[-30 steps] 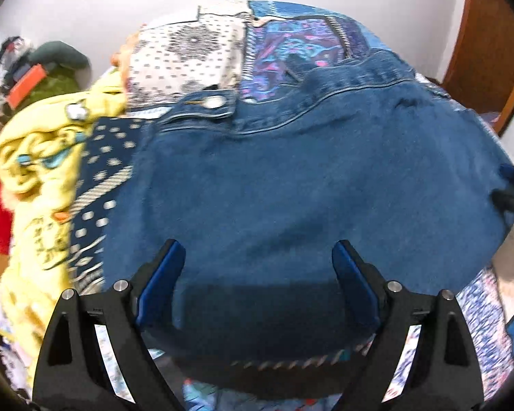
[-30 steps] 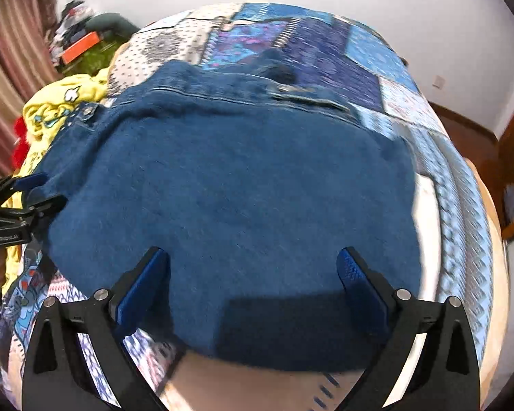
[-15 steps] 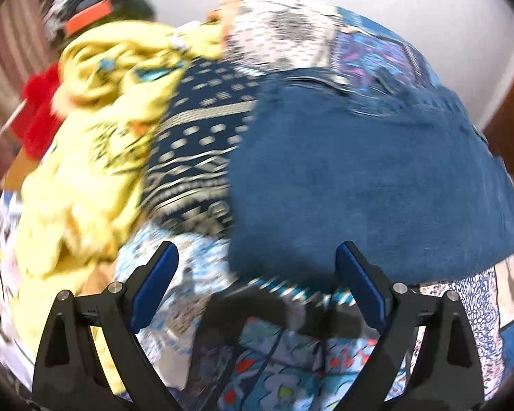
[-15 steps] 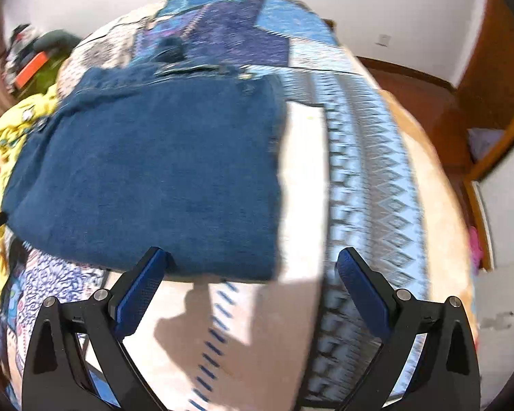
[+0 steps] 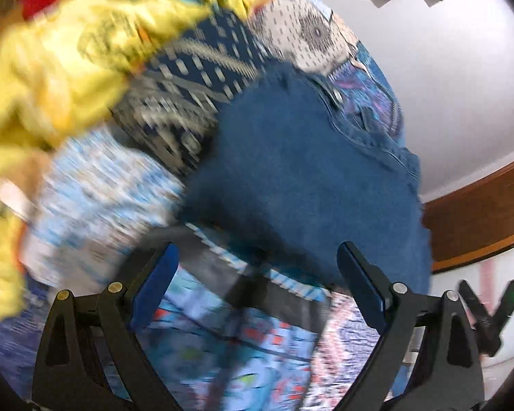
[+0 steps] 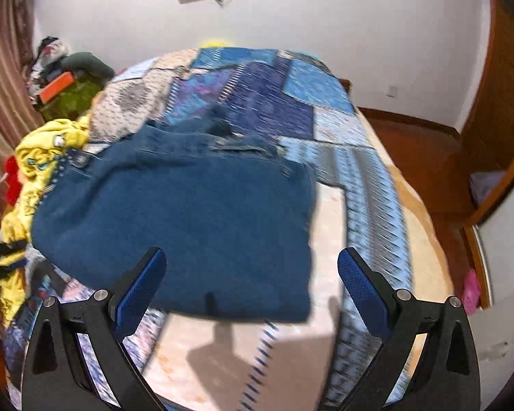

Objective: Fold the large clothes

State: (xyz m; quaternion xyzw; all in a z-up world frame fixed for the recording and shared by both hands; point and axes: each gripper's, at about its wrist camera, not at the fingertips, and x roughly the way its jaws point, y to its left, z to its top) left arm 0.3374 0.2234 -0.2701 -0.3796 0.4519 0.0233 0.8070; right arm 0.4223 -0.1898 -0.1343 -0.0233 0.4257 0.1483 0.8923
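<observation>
Your left gripper (image 5: 257,275) is spread wide with nothing between its blue pads, hanging above the patchwork quilt (image 5: 229,346) just off the near edge of the folded blue denim garment (image 5: 301,178). Your right gripper (image 6: 252,274) is equally wide and empty, its left pad over the denim's (image 6: 188,226) near edge, not gripping it. The denim lies flat on the bed, waistband at the far side. A crumpled yellow garment (image 6: 34,167) sits just beside its left edge. To the right of the denim, bare cream sheet (image 6: 325,239) and quilt border run to the bed's edge.
</observation>
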